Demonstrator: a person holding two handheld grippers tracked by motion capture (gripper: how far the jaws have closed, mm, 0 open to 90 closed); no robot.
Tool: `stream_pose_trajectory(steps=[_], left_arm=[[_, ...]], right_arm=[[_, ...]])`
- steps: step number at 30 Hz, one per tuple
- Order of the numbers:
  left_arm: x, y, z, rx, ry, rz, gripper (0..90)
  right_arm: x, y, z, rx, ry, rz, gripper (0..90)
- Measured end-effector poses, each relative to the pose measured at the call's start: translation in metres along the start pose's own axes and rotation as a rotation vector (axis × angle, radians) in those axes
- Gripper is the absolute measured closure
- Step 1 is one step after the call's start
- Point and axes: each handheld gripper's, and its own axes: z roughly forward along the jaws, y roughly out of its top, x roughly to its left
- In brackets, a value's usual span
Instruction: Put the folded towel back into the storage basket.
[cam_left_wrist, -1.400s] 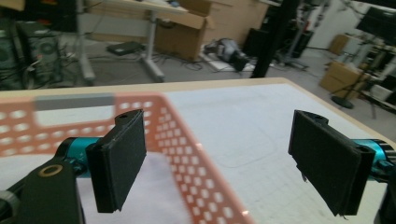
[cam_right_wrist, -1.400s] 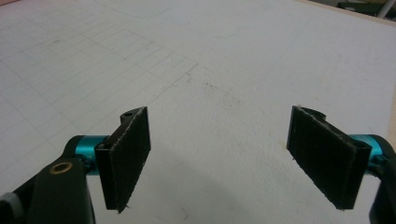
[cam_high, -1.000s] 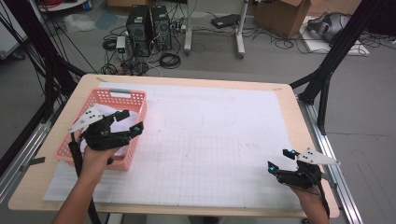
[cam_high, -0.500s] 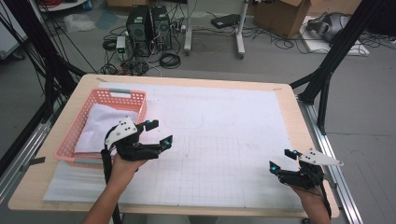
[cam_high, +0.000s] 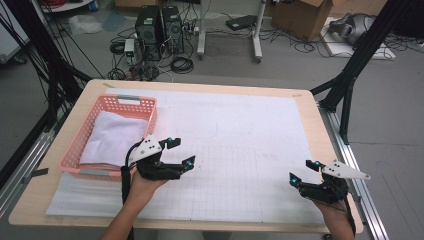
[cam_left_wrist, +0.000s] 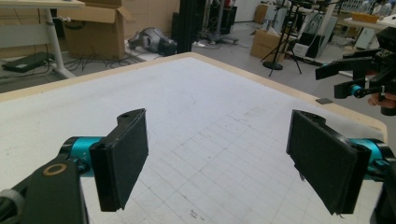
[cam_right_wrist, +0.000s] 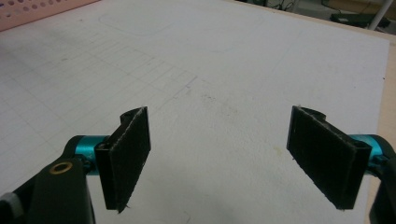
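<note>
A pink plastic basket (cam_high: 146, 106) sits on the left of the table and holds folded white cloth (cam_high: 112, 137). My left gripper (cam_high: 181, 152) hovers just right of the basket, over the white gridded mat (cam_high: 240, 135), open with nothing between its jaws. In the left gripper view that gripper (cam_left_wrist: 219, 161) stands wide apart above the mat. My right gripper (cam_high: 302, 171) rests near the table's front right corner, open and empty. The right gripper view shows this gripper (cam_right_wrist: 219, 156) spread over bare mat, and a strip of the pink basket (cam_right_wrist: 42, 7) at top left.
The mat covers most of the wooden table (cam_high: 320, 107). Beyond the far edge stand computer towers (cam_high: 159, 27), cables, and a cardboard box (cam_high: 300, 15). Black frame struts (cam_high: 350, 80) rise at the right. The other hand's gripper (cam_left_wrist: 362, 74) shows at the left gripper view's right edge.
My left gripper has moved right, out from above the basket to over the mat, and stays open. The right gripper has barely moved.
</note>
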Motion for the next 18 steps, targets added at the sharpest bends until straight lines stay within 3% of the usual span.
stream_pose_trajectory(steps=[18], left_arm=[[-0.0012,-0.0086,0.003,0.027,-0.004,-0.004,21.2]], right_arm=[[0.0013,-0.0009,0.0,0.004,-0.003,-0.004,20.5]])
